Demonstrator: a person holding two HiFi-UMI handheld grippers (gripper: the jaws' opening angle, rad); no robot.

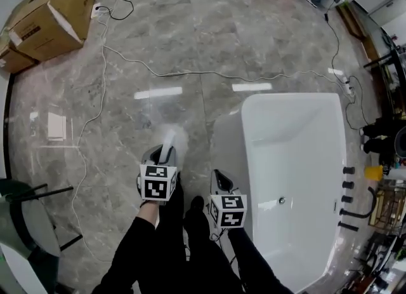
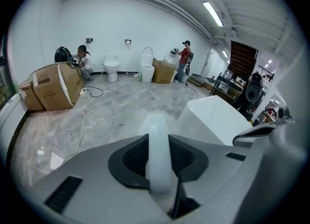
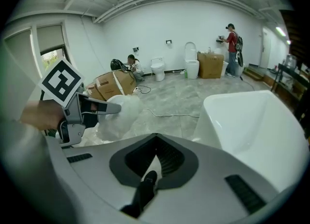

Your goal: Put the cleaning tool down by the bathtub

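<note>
My left gripper (image 1: 163, 157) is shut on the pale handle of the cleaning tool (image 1: 169, 140). The tool's fluffy white head points forward over the marble floor, just left of the white bathtub (image 1: 293, 99). In the left gripper view the handle (image 2: 159, 156) stands upright between the jaws, with the bathtub (image 2: 218, 116) to the right. My right gripper (image 1: 219, 177) hovers by the tub's near left corner, its jaws shut with nothing in them. In the right gripper view the left gripper (image 3: 82, 109) and the tool's head (image 3: 118, 116) sit to the left and the bathtub (image 3: 252, 126) to the right.
A thin cable (image 1: 158, 70) snakes over the floor ahead. Cardboard boxes (image 1: 54, 16) stand at the far left and a dark chair (image 1: 25, 216) at the near left. Black fittings (image 1: 347, 191) lie right of the tub. Toilets (image 2: 111, 68) and two people are at the far wall.
</note>
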